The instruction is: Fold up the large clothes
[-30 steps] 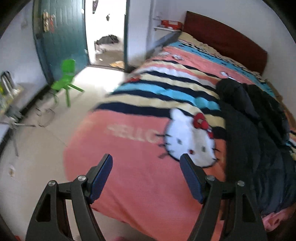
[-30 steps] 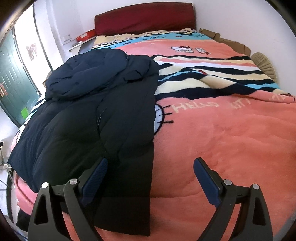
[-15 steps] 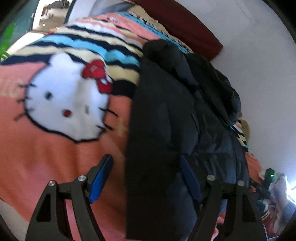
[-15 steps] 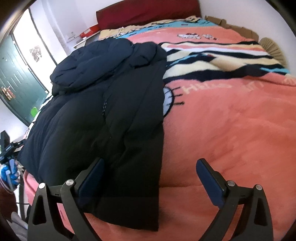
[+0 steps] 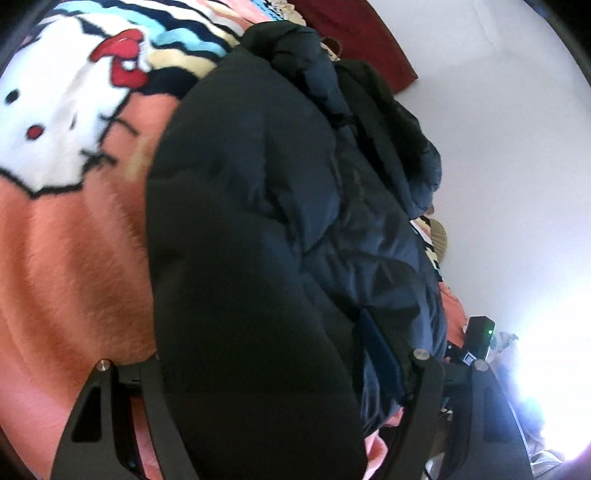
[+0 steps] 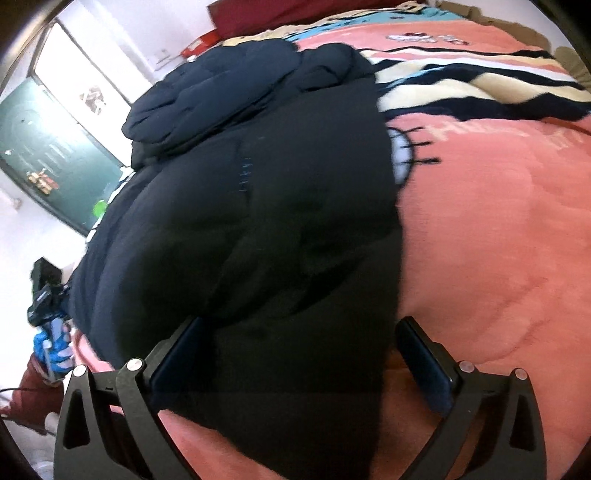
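Observation:
A dark navy puffer jacket [image 5: 258, 184] lies lengthwise on a pink cartoon-cat blanket [image 5: 74, 258], hood toward the headboard. My left gripper [image 5: 288, 321] straddles the jacket's lower hem from one side. Its jaws stand wide, one pad [image 5: 376, 354] rests against the fabric and the other is hidden under the hem. In the right wrist view the same jacket [image 6: 277, 203] fills the middle. My right gripper [image 6: 299, 325] hovers low over the hem's other corner, its jaws opening, with the black hem between the pads but not pinched.
The pink blanket [image 6: 480, 240] stretches bare to the jacket's right. A red headboard [image 6: 295, 14] and a white wall [image 5: 498, 147] bound the bed. A green door [image 6: 44, 147] stands beyond the far side. A blue-gloved hand [image 6: 51, 343] shows at the bed's edge.
The left gripper swung from the open blanket across to the jacket and dropped onto its hem. The right gripper sank closer to the hem, which now lies between its pads.

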Demonstrator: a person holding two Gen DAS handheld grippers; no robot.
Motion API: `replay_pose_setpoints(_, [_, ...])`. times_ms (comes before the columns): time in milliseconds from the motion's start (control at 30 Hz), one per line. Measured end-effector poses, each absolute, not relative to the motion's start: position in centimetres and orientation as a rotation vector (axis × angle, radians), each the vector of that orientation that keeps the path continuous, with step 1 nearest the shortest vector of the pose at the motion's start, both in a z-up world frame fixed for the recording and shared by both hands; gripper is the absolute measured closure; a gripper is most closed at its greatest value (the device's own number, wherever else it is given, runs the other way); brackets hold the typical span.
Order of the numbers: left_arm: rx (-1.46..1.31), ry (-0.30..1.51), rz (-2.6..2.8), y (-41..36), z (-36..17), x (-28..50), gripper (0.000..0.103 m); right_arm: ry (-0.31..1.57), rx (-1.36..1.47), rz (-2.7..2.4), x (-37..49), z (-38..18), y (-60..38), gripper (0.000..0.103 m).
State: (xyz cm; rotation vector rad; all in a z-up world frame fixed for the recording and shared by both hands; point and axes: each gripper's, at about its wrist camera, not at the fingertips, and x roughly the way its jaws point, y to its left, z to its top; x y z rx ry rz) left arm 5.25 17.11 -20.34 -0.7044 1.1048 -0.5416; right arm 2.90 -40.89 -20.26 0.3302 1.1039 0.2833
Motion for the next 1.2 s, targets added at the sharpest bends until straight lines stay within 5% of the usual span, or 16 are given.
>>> replay_pose_setpoints(200, [-0.642, 1.082, -0.564, 16.0, -19.1, 4.9, 0.031, 1.099, 0.415, 0.395, 2.4, -20.3, -40.7, 0.026])
replay_pose_setpoints(400, [-0.632, 1.117, -0.573, 15.5, -19.8, 4.0, 0.034, 1.101, 0.435, 0.411, 2.4, -20.5, -41.5, 0.038])
replay_pose_setpoints(567, [-0.608, 1.078, -0.59, 14.8, -18.7, 3.5, 0.067, 1.098, 0.422, 0.45, 2.2, -20.3, -41.4, 0.061])
replay_pose_setpoints(800, [-0.561, 1.056, -0.596, 13.9, -16.7, 3.3, 0.079, 1.081, 0.392, 0.491, 2.2, -19.7, -40.9, 0.082])
replay_pose_setpoints(1200, [-0.64, 0.828, -0.737, 14.5, -6.5, 6.4, 0.082, 0.86, 0.355, 0.502, 4.5, -12.1, -41.9, 0.086])
